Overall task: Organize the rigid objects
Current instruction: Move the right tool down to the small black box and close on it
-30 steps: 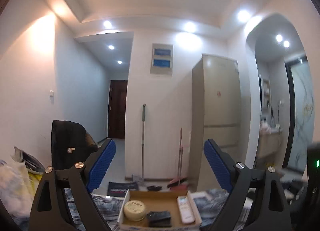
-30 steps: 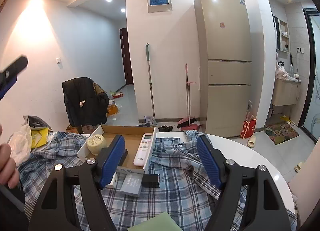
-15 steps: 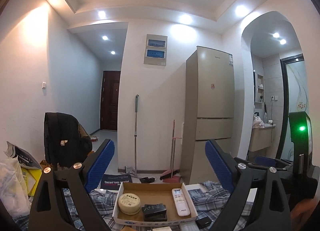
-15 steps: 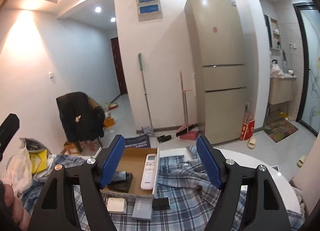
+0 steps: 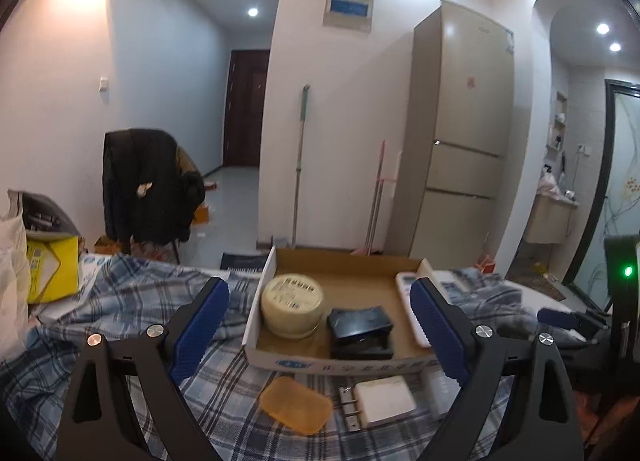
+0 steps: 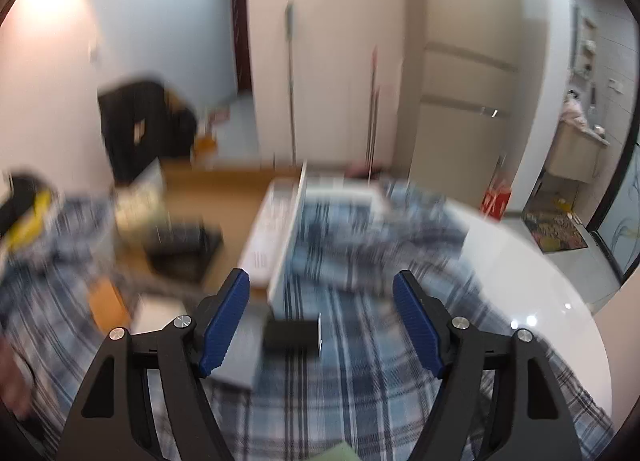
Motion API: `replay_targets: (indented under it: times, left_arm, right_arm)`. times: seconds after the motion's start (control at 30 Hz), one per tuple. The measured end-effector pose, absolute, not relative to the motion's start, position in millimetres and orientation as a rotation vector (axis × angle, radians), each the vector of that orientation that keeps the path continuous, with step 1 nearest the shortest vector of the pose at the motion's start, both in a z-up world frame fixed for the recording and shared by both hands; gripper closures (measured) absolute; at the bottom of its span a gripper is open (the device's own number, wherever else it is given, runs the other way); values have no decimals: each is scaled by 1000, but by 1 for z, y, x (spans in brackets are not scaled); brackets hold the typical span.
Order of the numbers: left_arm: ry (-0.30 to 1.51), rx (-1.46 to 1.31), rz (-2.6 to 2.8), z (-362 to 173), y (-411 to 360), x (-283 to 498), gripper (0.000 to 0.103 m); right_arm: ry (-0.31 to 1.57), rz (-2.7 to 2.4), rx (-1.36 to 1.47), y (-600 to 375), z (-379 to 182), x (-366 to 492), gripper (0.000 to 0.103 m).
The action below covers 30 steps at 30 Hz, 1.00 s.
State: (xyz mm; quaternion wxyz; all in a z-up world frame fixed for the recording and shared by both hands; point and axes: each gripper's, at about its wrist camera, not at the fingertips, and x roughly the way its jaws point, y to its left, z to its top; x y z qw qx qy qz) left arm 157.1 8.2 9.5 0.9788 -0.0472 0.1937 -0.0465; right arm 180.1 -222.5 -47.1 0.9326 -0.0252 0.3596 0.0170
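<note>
Tilted downward since half a second ago, both cameras: more plaid cloth (image 5: 132, 301) and less ceiling in the left view, heavy motion blur across the right view.

Left gripper (image 5: 320, 325): blue fingers (image 5: 198, 323) wide apart, holding nothing, framing the cardboard box (image 5: 340, 361) on the tabletop. Inside the box: round cream tin (image 5: 292, 305) at left, black case (image 5: 360, 327) touching it at centre, white remote (image 5: 410, 301) along the right wall, partly hidden behind a finger. On the cloth just in front of the box, newly in view: flat orange piece (image 5: 296, 409), beside it a white block (image 5: 384, 401) with a metal hinge (image 5: 349, 407) touching its left edge.

Right gripper (image 6: 322, 325): fingers (image 6: 224, 321) likewise apart and unloaded, now closer over the cloth, with a small black block (image 6: 292, 335) lying between them. Box and remote smeared, up and to the left.
</note>
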Motion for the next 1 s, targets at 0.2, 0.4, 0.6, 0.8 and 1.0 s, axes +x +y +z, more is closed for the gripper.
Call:
replay_targets:
  times: [0.2, 0.4, 0.6, 0.8, 1.0]
  left_arm:
    - [466, -138, -83, -9, 15, 172, 9]
    - [503, -134, -53, -19, 15, 179, 9]
    - [478, -147, -43, -17, 17, 176, 9]
    - [441, -100, -55, -16, 5, 171, 9]
    - [439, -76, -97, -13, -1, 168, 9]
  right_arm:
    - [849, 103, -66, -211, -78, 189, 30]
    - [858, 74, -101, -207, -90, 189, 41]
    - [842, 78, -98, -207, -89, 189, 48]
    - [850, 59, -71, -214, -91, 195, 62]
    - [842, 72, -36, -217, -90, 195, 63]
